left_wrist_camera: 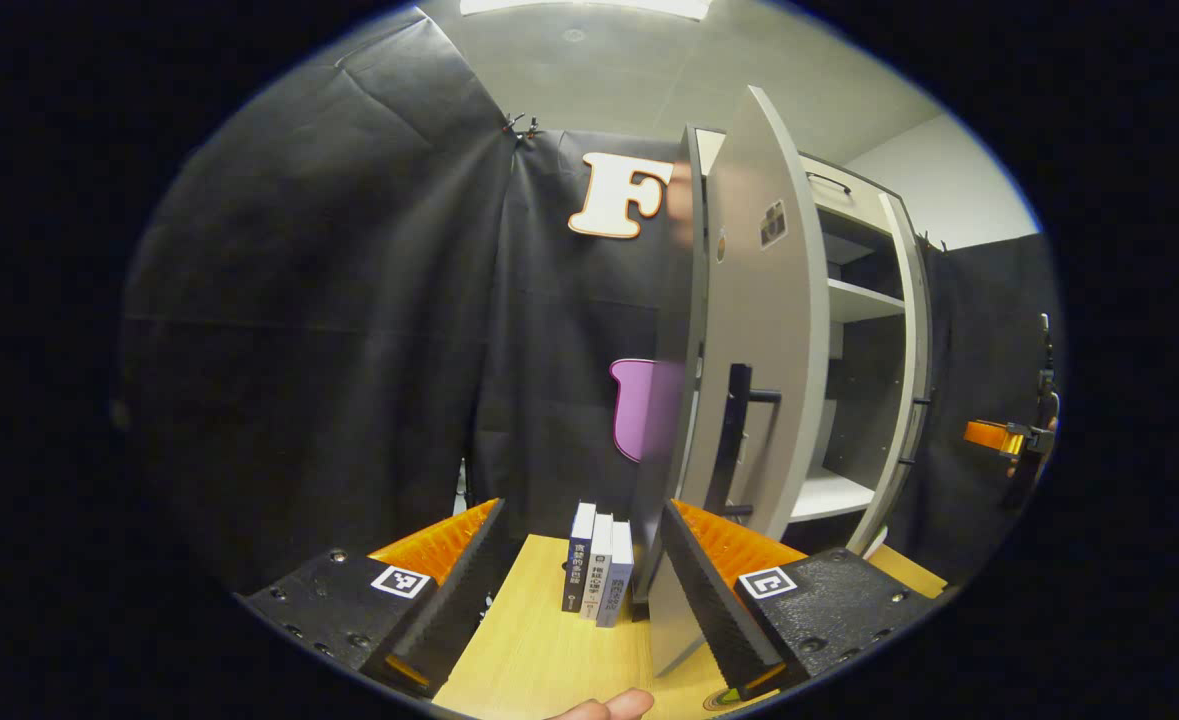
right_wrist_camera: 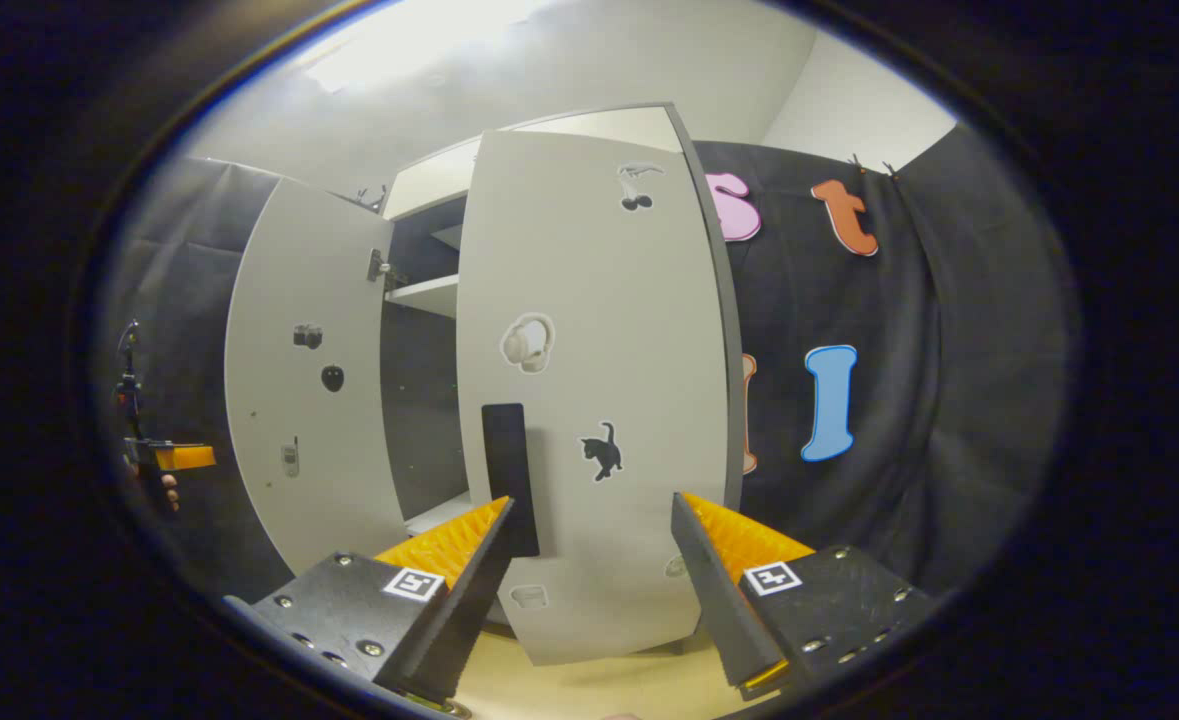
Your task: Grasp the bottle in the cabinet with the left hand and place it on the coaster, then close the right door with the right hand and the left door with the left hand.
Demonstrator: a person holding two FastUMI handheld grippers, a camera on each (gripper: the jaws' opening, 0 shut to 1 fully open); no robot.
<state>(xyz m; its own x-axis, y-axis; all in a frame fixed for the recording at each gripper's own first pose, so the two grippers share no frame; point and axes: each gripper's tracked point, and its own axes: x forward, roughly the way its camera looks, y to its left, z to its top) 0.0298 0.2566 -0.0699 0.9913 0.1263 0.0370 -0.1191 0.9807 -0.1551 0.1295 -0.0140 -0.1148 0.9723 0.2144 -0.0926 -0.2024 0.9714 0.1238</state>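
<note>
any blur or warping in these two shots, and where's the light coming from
Left gripper view: ceiling light at the top, left door bowed by the fisheye, its near edge smeared. Right gripper view: bright ceiling glare upper left, right door bulging, cat sticker still sharp.

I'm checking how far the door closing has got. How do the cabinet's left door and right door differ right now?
The right door is swung nearly shut, its front facing the right gripper, while the left door stands wide open. The right door's front carries a cat and a headphone sticker; the left door's inner face shows a camera and other small stickers. Both are pale grey, and each has a dark vertical handle.
</note>
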